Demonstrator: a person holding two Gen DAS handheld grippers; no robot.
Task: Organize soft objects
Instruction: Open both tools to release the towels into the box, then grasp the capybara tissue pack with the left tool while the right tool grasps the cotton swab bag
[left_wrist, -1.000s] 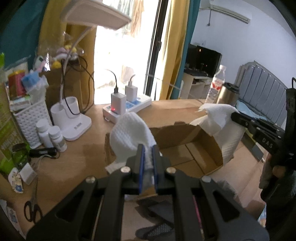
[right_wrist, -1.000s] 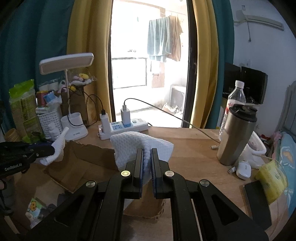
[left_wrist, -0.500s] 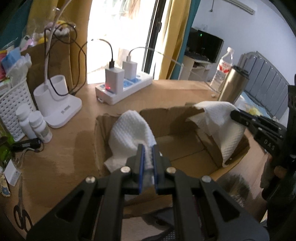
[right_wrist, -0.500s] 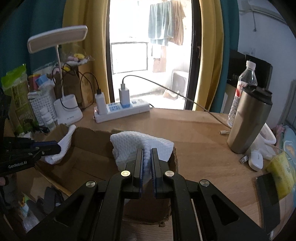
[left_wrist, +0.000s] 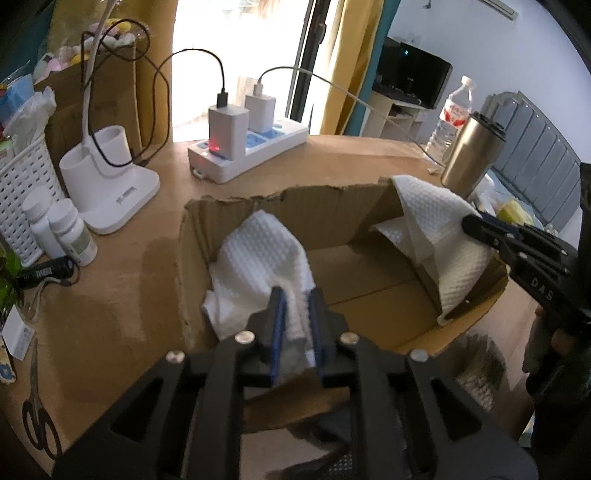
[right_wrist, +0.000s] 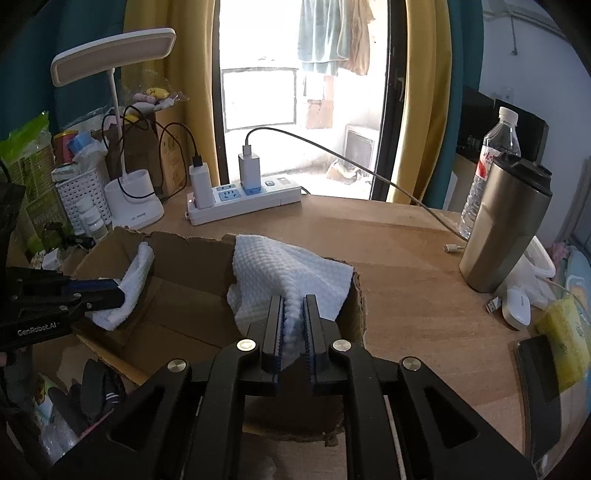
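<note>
Both the left gripper (left_wrist: 295, 295) and right gripper (right_wrist: 293, 302) are clenched on white cloth (left_wrist: 258, 254) that droops over the open cardboard box (left_wrist: 332, 195) on the desk (left_wrist: 110, 295); letting go looks left.

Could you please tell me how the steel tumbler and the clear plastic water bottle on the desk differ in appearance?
The matte stainless steel tumbler is opaque and wide, with a black lid; the clear plastic water bottle is see-through and slimmer, with a white cap. The bottle carries a red and white label, while the tumbler's side is plain. The tumbler stands nearer the right wrist camera, partly covering the bottle behind it. Both stand upright with their tops on at the right end of the wooden desk.
</note>
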